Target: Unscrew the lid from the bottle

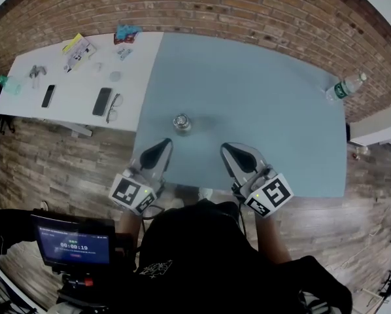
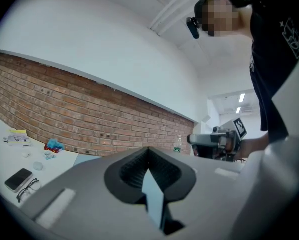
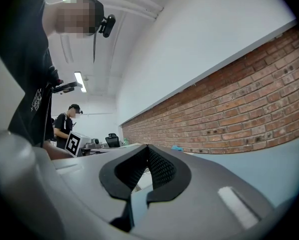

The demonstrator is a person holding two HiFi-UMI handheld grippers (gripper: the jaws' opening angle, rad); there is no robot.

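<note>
Two grippers, left gripper (image 1: 163,143) and right gripper (image 1: 227,148), are closed on nothing. The bottle (image 1: 181,123) shows only from above, its sides hidden; the top looks silvery and blurred.

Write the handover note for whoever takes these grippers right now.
Left hand-held gripper: shut, empty, over the near table edge.
Right hand-held gripper: shut, empty, alongside it.
Bottle: mid blue table, just beyond and between both grippers, untouched. From above its lid appears on.
Plastic bottle: far right corner.
Done: nothing yet.
Left: open jaws, grip the bottle with one gripper, unscrew the lid with the other.
</note>
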